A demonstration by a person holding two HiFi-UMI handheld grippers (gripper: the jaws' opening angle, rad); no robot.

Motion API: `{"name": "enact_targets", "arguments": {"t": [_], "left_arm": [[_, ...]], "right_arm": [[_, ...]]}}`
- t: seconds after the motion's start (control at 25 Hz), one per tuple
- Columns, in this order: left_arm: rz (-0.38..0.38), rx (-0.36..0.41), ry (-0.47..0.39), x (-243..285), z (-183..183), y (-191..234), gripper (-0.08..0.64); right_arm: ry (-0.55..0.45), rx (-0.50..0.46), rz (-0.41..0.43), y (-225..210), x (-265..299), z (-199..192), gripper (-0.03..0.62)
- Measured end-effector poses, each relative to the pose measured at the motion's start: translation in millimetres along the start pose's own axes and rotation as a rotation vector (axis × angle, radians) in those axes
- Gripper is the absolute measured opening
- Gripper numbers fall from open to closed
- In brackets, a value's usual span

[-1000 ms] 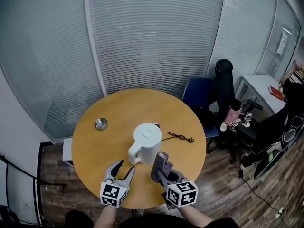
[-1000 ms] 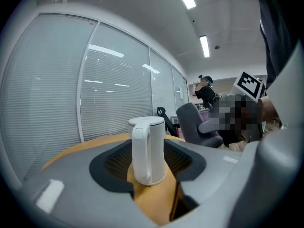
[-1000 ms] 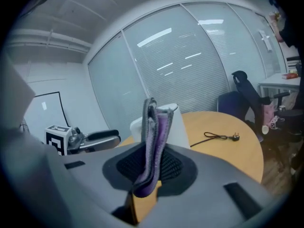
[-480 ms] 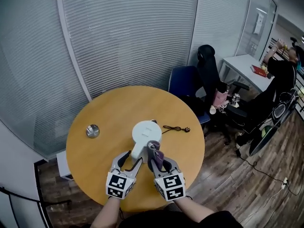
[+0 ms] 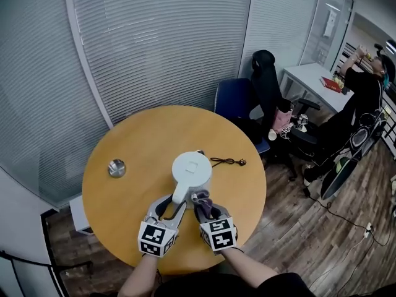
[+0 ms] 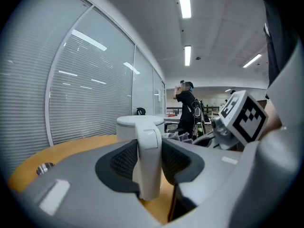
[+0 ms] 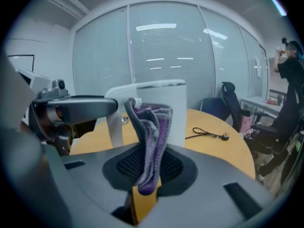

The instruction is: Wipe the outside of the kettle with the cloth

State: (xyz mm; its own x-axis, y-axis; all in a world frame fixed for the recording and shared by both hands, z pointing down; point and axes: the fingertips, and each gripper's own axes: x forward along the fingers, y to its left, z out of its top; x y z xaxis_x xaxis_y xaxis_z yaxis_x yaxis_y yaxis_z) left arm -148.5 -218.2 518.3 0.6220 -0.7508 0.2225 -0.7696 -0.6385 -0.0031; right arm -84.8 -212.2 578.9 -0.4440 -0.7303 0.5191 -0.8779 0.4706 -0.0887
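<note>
Left claw [image 5: 172, 204]: the jaws have just been closing. The handle [image 6: 148, 151] of the kettle [image 5: 191, 172] is sitting between the pads, and both pads appear to be pressing on its sides, so I am reading this as a grip on the handle.
Right claw [image 7: 149, 171]: is clamping a purple-grey cloth [image 7: 151, 122]. The cloth is standing up in a bunched fold above the pads, with its free end flopping forward.
Kettle: white electric kettle with the lid on, standing upright on the round wooden table [image 5: 133, 138], directly ahead of both claws. Its body is sitting just beyond the right claw's cloth, and its handle is pointing back into the left claw.
Cloth-to-kettle contact: cannot tell. The cloth is showing very near the wall and may be touching it.
Handling, kettle: I am judging it a rigid, smooth shell, likely slippery. If it is empty it is light, and so liable to slide or turn under wiping pressure. The handle is looking like the sensible hold.
Handling, cloth: soft and limp, likely to fold under pressure. Gripping it by one end is leaving only the loose bunch to wipe with.
Beyond the kettle: a black power cord [image 5: 226, 161] is lying off to the right of the claws, well apart.
</note>
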Motion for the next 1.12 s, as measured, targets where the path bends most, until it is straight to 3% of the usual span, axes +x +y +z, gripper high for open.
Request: {"name": "enact_targets", "arguments": {"t": [0.2,0.4,0.68,0.84,1.12], "left_arm": [[0.006,-0.032,-0.029,-2,1,1,0.160],[0.004,-0.042,-0.025,-1,-1,0,0.158],[0.010,-0.080,-0.031,-1,-2,1,0.158],[0.012,-0.080,-0.039,-1,-3,2,0.158],[0.009,-0.079,-0.045,-2,-2,1,0.158]], "right_arm": [[0.124,0.033,0.031,-3,25,-42,0.066],[0.305,0.214,0.080,-9,46,-94,0.066],[0.348,0.278,0.132,-9,46,-100,0.066],[0.258,0.325,0.160,-10,19,-83,0.066],[-0.083,0.345,0.123,-39,-44,11,0.066]]}}
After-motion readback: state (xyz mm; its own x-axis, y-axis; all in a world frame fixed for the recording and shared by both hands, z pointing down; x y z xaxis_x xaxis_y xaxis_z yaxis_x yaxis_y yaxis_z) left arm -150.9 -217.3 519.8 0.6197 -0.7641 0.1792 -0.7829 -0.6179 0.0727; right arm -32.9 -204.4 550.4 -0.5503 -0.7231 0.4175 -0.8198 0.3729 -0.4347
